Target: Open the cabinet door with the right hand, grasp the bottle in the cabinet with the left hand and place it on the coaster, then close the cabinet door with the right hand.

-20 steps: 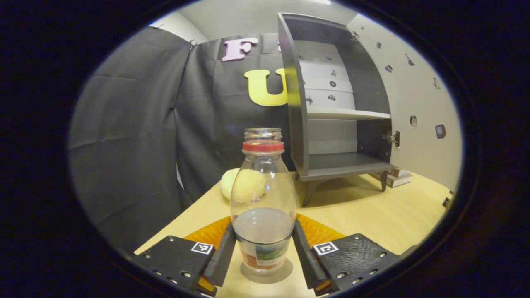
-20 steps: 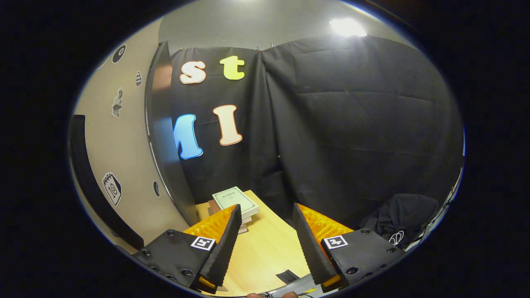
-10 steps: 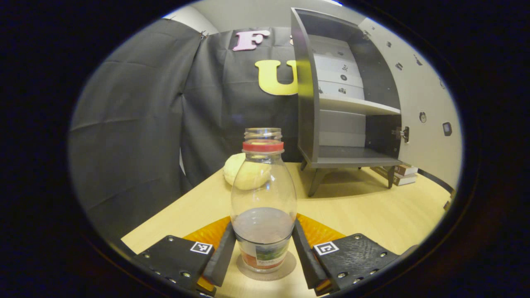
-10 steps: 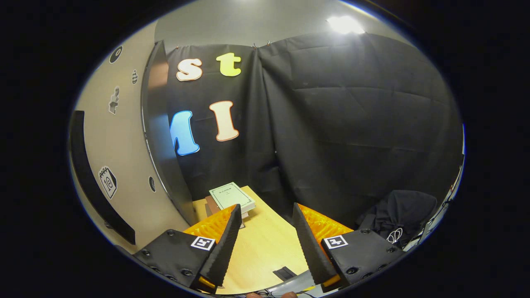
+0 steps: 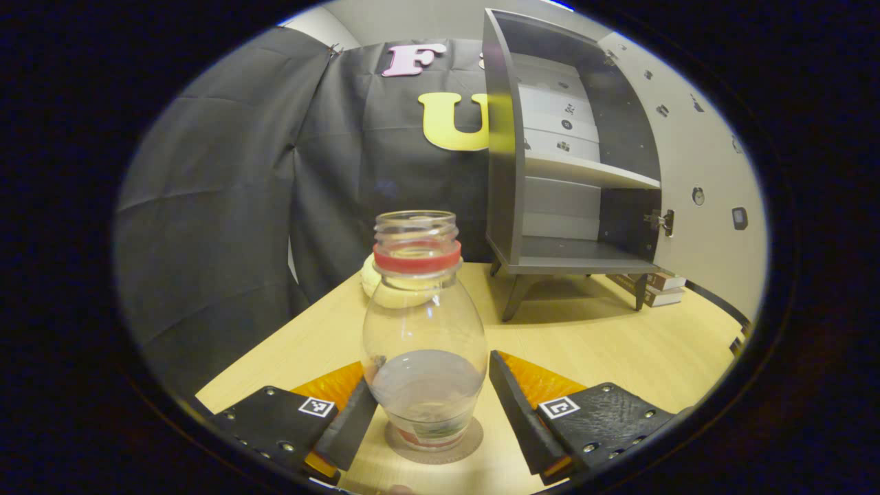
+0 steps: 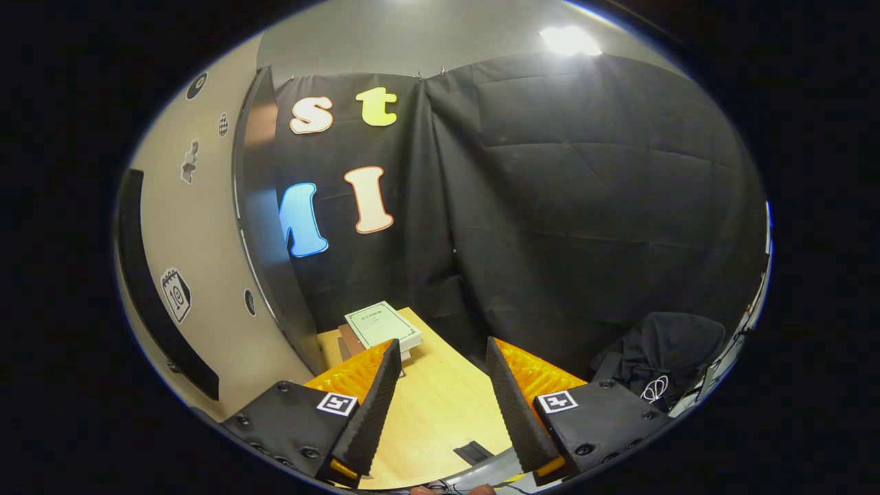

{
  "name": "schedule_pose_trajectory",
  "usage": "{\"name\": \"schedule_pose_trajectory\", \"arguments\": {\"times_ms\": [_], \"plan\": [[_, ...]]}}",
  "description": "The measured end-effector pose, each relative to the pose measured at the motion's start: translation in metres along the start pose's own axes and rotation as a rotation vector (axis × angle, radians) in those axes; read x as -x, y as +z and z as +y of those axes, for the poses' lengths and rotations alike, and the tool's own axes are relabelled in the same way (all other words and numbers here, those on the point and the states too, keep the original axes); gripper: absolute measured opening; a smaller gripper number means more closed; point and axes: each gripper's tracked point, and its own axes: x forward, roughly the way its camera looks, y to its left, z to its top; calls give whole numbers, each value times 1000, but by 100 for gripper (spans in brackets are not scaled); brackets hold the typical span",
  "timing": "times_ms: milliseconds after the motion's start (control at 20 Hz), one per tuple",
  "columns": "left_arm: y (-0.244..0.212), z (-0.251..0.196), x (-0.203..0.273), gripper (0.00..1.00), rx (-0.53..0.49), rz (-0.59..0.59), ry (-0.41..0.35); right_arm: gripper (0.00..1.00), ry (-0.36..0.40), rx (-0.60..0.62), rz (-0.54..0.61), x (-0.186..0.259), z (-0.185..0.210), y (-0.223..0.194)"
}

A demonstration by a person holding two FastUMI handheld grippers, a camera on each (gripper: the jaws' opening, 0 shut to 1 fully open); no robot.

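Note:
A clear bottle [image 5: 423, 330] with a red neck ring, no cap and a little liquid stands upright on a round coaster [image 5: 462, 445] on the wooden table. My left gripper [image 5: 433, 385] is open around its base. The right finger [image 5: 515, 412] stands apart from the bottle, while the left finger [image 5: 347, 430] is close beside it. The grey cabinet [image 5: 570, 179] stands open behind, its shelves bare. In the right gripper view my right gripper [image 6: 441, 344] is open and holds nothing. The open cabinet door [image 6: 206, 240] with its dark handle [image 6: 148, 295] is just to its left.
A pale round object [image 5: 375, 285] lies behind the bottle. Stacked books [image 6: 381, 326] lie on the table under the cabinet's right side, seen also as books [image 5: 660, 289] in the left gripper view. A dark bundle [image 6: 660, 357] sits off the table at the right.
The left gripper's fingers have spread and let go of the bottle, which now stands on the coaster. The right gripper has hardly moved.

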Motion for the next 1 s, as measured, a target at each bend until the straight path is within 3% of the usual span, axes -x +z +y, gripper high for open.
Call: {"name": "schedule_pose_trajectory", "arguments": {"times_ms": [250,400,1000], "plan": [[18,1,6,95,-16,-12,-4,81,5,-7,19,3,4,-15],[37,2,19,89,-65,-54,-8,81,-3,-15,23,2,2,-21],[173,-15,82,92,-99,-267,-81,80,-18,-69,64,11,-1,-64]]}}
